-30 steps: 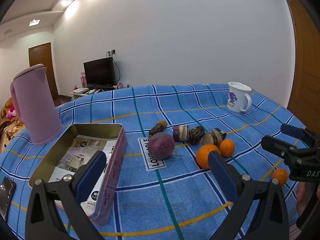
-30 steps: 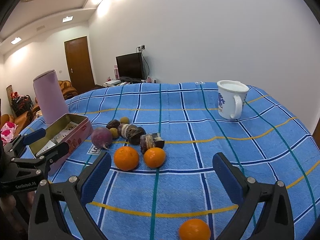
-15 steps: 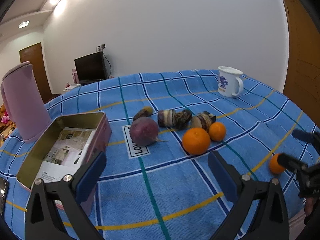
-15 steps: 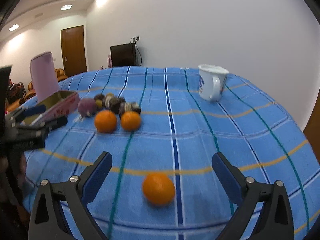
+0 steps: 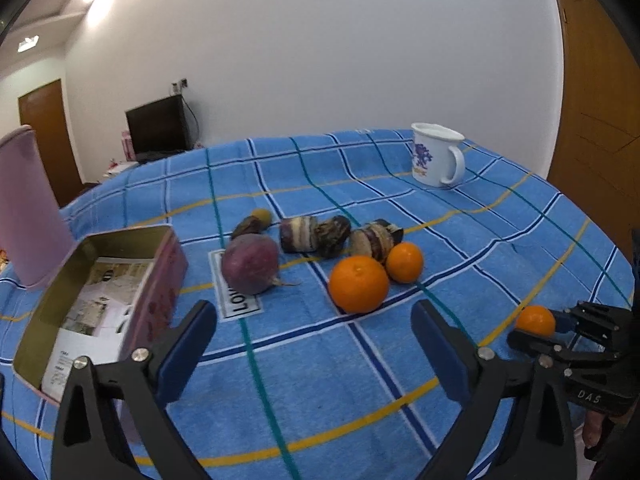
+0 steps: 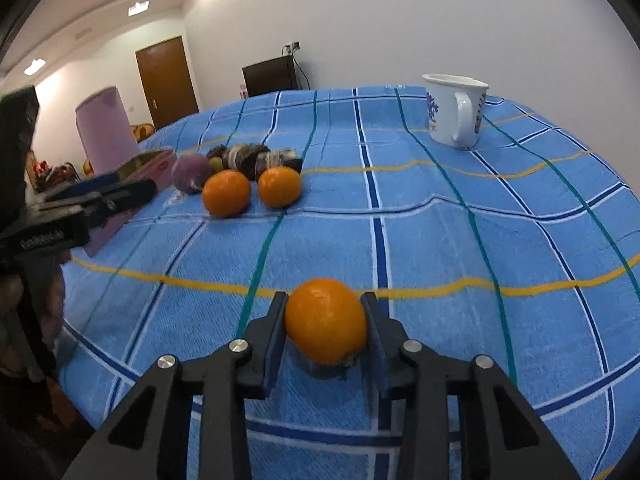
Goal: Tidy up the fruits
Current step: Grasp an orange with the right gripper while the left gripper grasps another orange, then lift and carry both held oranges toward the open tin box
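My right gripper (image 6: 325,330) is shut on a small orange (image 6: 326,320) near the table's front edge; it also shows in the left wrist view (image 5: 535,320). Two more oranges (image 6: 226,193) (image 6: 279,186) lie mid-table beside a purple round fruit (image 5: 250,263) and several dark striped pieces (image 5: 308,234). My left gripper (image 5: 314,340) is open and empty, above the cloth in front of the oranges (image 5: 358,283) (image 5: 405,262). An open tin box (image 5: 100,280) lined with paper sits at the left.
A white mug (image 5: 436,159) stands at the back right. A pink pitcher (image 5: 24,212) stands behind the tin. The table carries a blue checked cloth (image 5: 360,380); its front edge drops off close to my right gripper.
My right gripper moved down and forward to the lone orange and shut on it. My left gripper moved a little closer to the fruit and stayed open.
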`<action>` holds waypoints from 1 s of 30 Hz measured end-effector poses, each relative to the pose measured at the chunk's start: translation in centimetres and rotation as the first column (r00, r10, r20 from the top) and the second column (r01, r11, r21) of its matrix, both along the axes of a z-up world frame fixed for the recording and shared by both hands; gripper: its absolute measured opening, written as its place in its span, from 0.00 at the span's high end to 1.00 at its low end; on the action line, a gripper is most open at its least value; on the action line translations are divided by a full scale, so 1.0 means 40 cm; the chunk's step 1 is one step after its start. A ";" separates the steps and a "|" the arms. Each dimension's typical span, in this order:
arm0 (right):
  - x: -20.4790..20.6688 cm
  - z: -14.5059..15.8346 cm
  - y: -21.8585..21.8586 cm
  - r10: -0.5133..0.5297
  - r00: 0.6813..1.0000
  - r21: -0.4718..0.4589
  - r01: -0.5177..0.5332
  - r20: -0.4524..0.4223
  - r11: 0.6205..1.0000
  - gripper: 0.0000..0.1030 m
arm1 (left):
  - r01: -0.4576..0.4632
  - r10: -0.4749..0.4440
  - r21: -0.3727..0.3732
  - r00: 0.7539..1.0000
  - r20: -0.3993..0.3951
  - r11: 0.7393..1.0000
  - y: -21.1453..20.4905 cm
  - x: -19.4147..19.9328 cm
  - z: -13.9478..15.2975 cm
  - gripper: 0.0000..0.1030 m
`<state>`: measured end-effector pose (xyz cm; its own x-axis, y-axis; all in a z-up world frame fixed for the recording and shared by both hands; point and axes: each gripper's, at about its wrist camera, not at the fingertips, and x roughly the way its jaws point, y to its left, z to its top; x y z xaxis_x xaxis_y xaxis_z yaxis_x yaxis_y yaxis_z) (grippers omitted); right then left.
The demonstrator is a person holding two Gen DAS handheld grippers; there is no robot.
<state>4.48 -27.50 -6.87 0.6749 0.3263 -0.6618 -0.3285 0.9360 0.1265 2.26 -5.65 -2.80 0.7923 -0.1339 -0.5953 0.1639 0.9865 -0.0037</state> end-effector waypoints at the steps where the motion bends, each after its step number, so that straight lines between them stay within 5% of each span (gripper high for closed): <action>1: 0.006 0.008 0.002 0.000 1.000 -0.003 0.000 0.006 1.000 0.63 | 0.004 -0.004 0.005 1.000 -0.009 1.000 -0.006 0.011 -0.001 0.11; 9: 0.076 0.089 0.031 -0.034 0.996 -0.028 0.036 0.088 0.999 0.63 | 0.030 -0.031 -0.014 0.994 -0.106 0.999 -0.043 0.119 -0.031 0.21; 12: 0.110 0.093 0.032 -0.061 0.994 -0.037 0.065 0.090 0.997 0.63 | 0.048 -0.051 -0.023 0.989 -0.140 0.999 -0.061 0.145 -0.047 0.36; 20: 0.147 0.072 0.041 -0.067 0.996 -0.024 0.069 0.060 0.997 0.63 | 0.090 -0.107 -0.082 0.965 -0.240 0.993 -0.078 0.193 -0.087 0.50; 30: 0.157 0.096 0.060 -0.058 0.994 -0.005 0.058 0.090 0.998 0.63 | 0.086 -0.107 -0.103 0.971 -0.212 0.991 -0.048 0.170 -0.080 0.52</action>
